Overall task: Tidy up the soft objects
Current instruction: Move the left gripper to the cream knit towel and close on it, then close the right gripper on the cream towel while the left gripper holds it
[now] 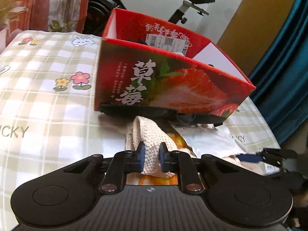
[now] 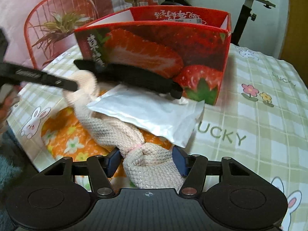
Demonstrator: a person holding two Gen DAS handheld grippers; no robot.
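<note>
While both tools work the same cream knitted scarf (image 2: 123, 129), the red strawberry box (image 2: 154, 57) stands open-topped behind it, and everything else sits in relation to that box. To the box's left in the right wrist view, the left gripper (image 1: 152, 156) reaches in as a dark bar, its jaws pinching one end of the scarf between blue pads. One scarf, then, runs from that end across the front of the box to the right gripper (image 2: 148, 160), whose jaws are spread wider and close around the bunched end where a thin pink tie gathers the knit. One black knitted piece (image 2: 134, 77) lies along the foot of the box, touching its front face. One white pouch (image 2: 150, 115) lies just in front of that, resting partly on the scarf. One orange flowered cloth (image 2: 61, 134) spreads flat beneath scarf and pouch, in front of the box and to its left. Under all of it is a green-checked tablecloth (image 2: 259, 115) printed with rabbits, flowers and the word LUCKY. Behind the box stand one red wire chair (image 2: 57, 19) with a plant, and one exercise bike (image 2: 250, 9) to the right.
</note>
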